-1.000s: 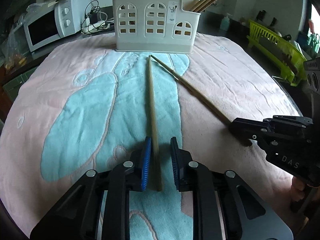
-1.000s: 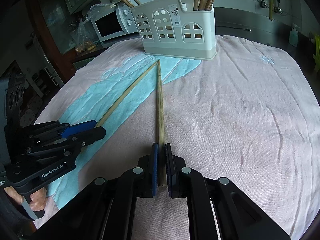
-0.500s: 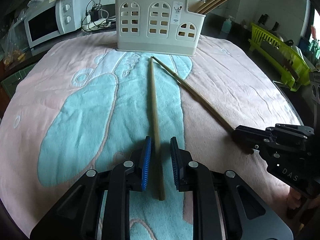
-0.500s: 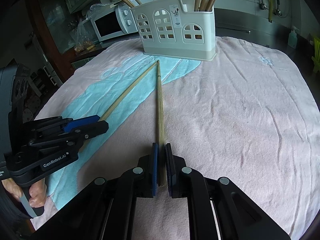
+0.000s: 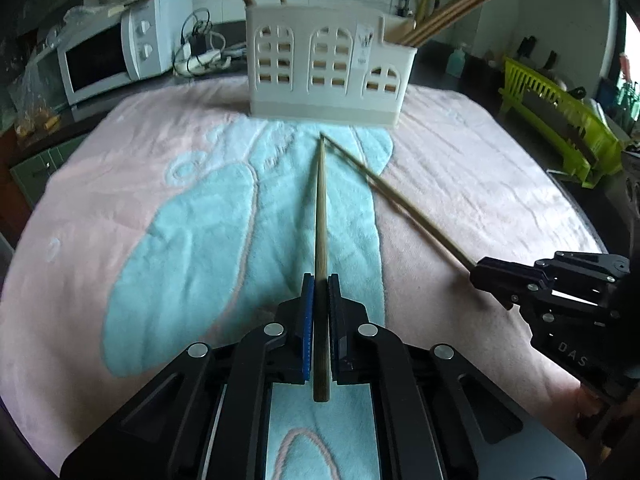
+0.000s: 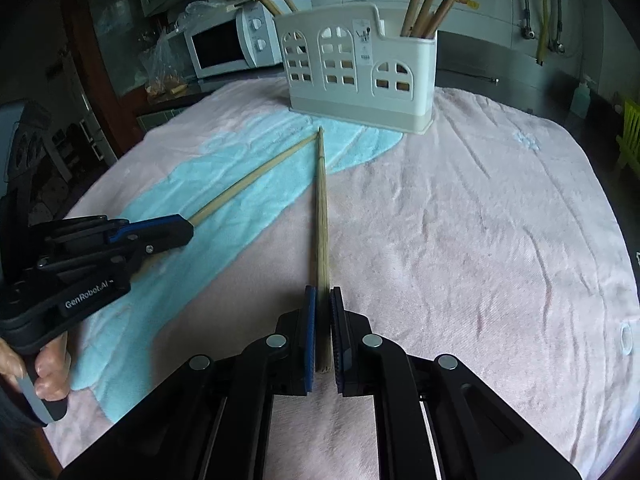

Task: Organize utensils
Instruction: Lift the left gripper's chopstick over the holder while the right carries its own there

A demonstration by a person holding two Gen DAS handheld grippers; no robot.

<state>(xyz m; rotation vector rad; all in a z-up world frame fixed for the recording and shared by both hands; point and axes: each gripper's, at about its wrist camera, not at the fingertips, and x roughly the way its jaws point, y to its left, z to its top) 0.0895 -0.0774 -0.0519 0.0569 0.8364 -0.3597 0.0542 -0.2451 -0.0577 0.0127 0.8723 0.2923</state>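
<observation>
L gripper (image 5: 319, 280): jaws closed on the thick end of a chopstick (image 5: 320, 208), w/ the butt end poking back past the pads. Stick runs straight ahead over the blue patch of the towel (image 5: 192, 248); can't tell whether it's lifted off the cloth or resting on it.

R gripper (image 6: 323, 292): jaws pinched on the thick end of a second chopstick (image 6: 321, 208), which runs forward over the pink part of the towel. Same stick looks blurred in the left wrist view; can't tell if it touches the cloth.

Both sticks converge at their thin tips, making a narrow V, tips just beside each other, near the front of the holder but apart from it.

Farther out: white plastic utensil holder (image 5: 326, 68) w/ arched window cutouts, upright on the far edge of the towel. Several chopsticks already stand in it, some in the left end, a bunch leaning out of the lower right compartment.

Behind, off the towel: white microwave (image 5: 108, 64) to the left, w/ cables next to it; lime-green dish rack (image 5: 560, 120) to the right.
</observation>
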